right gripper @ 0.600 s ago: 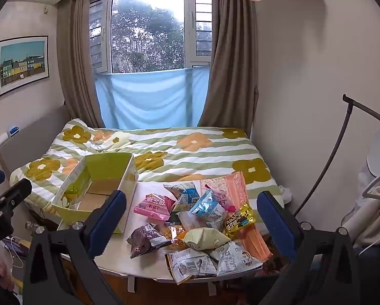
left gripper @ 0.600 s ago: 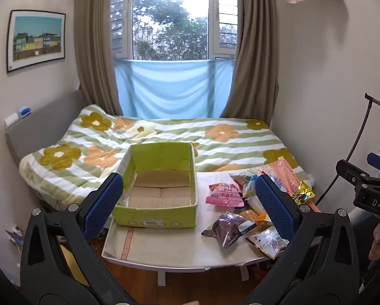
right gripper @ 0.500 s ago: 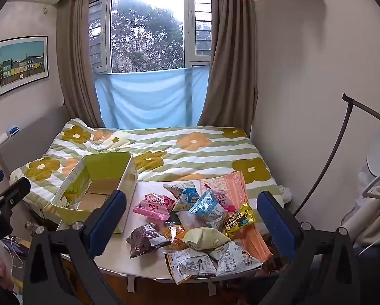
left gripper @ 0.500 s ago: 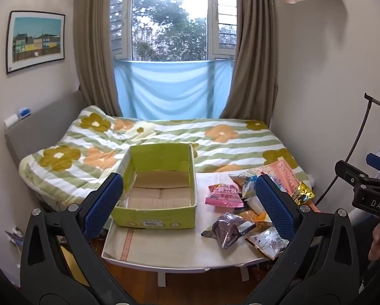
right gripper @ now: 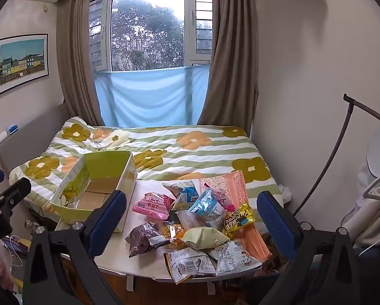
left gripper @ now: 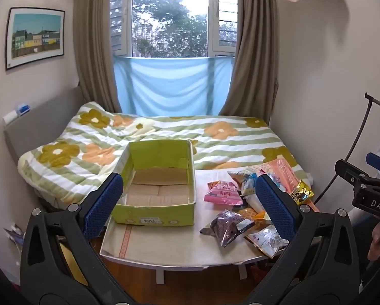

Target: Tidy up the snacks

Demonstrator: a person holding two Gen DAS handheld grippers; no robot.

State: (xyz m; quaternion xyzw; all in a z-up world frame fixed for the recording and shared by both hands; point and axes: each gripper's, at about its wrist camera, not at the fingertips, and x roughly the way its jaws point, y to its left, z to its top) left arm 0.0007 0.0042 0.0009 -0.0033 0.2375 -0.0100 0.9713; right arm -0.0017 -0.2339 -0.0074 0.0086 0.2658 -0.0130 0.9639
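Both claws spread wide, empty: left claw (left gripper: pixel 188 198), right claw (right gripper: pixel 191 212). Loose foil snack packets (right gripper: pixel 200 218) piled lower centre of right view, on white counter (right gripper: pixel 144 261). Empty green cardboard box (left gripper: pixel 157 183) sits left of pile; right claw nearer.

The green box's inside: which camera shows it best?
The left wrist view: it faces the green box squarely, showing its bare cardboard floor. The right wrist view shows it aslant, the right gripper's finger hiding one corner.
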